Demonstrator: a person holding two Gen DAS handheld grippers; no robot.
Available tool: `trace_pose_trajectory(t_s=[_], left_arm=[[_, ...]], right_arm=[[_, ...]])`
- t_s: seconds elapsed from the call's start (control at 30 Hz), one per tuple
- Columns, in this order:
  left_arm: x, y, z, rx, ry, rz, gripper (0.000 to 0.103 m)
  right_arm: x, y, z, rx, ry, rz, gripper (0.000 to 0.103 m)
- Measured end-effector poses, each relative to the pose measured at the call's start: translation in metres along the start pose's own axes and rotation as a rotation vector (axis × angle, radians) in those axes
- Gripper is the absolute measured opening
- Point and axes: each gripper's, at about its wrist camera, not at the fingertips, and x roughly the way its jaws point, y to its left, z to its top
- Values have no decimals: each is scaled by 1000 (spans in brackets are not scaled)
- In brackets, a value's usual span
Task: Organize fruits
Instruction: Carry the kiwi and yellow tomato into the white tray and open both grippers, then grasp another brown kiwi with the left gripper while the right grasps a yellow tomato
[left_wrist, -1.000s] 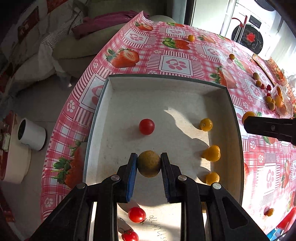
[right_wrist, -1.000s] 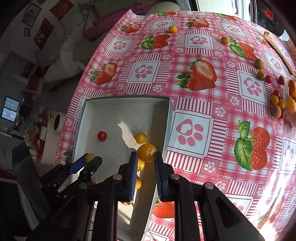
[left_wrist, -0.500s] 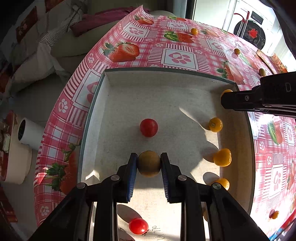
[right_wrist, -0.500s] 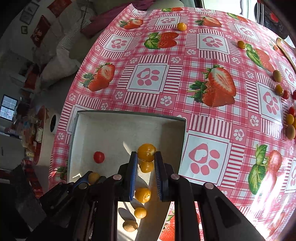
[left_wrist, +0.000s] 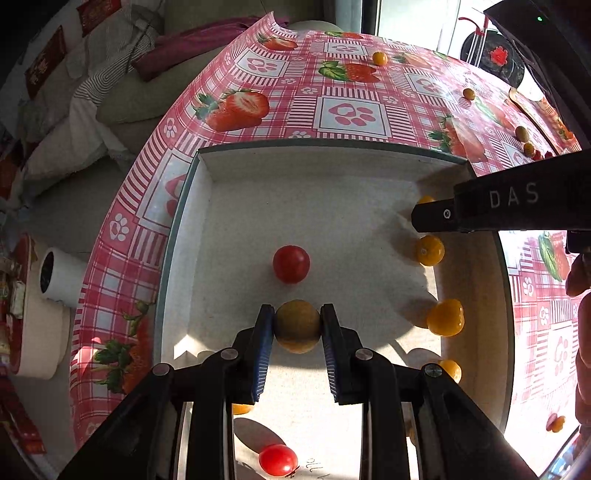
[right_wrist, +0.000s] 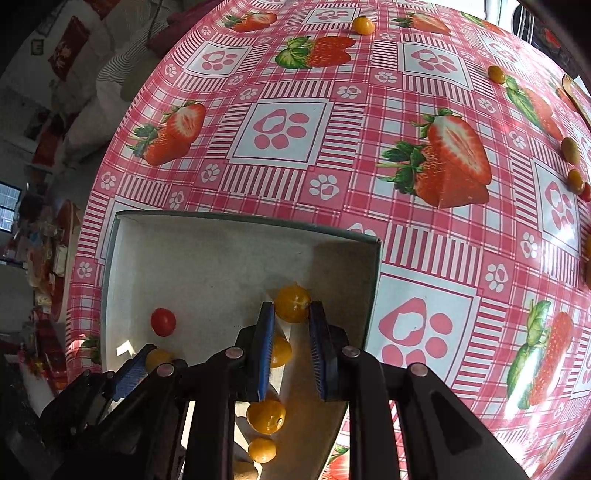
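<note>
My left gripper is shut on a brownish-yellow round fruit and holds it over the floor of a white box, just behind a red tomato. My right gripper is shut on a yellow tomato over the same box, near its right wall. It also shows in the left wrist view at the box's right side. Several yellow tomatoes lie along the right wall, and another red tomato lies near me.
The box sits on a table with a red strawberry cloth. Loose small fruits are scattered at the far and right parts of the table. A sofa with cushions stands beyond the left edge. A white cup is on the floor.
Both grippers have moved forward over the box with their fruits. The right gripper has come further left, in over the box's right wall. Neither has let go.
</note>
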Motion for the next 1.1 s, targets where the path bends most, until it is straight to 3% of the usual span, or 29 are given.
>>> trace_pose_trajectory(t_s=[0.07, 0.17, 0.23, 0.33, 0.37, 0.4, 0.43, 0.5, 0.8, 1.1], left_arm=[[0, 0, 0, 9, 3, 2, 27], [0, -2, 1, 22, 8, 7, 27], [0, -2, 2, 28, 9, 6, 28], [1, -1, 3, 30, 9, -2, 28], [0, -1, 3, 28, 8, -10, 35], [-1, 0, 2, 24, -1, -15, 68], [-6, 1, 2, 16, -32, -16, 91], [-18, 2, 1, 21, -95, -28, 92], [-35, -13, 10, 68, -93, -28, 92], [-54, -66, 18, 174, -107, -64, 92]], right_arm=[[1, 2, 0, -10, 0, -4, 22], [1, 2, 2, -7, 6, 24, 33], [-3, 2, 2, 3, 0, 44, 48], [-16, 4, -1, 8, -27, 87, 61], [-22, 4, -2, 9, -39, 95, 63], [-28, 3, -4, 10, -52, 102, 66], [-34, 1, -7, 14, -64, 111, 66], [-45, -6, -12, 31, -81, 128, 67], [-87, -60, -54, 101, -105, 89, 67], [-104, -136, -120, 262, -79, -5, 67]])
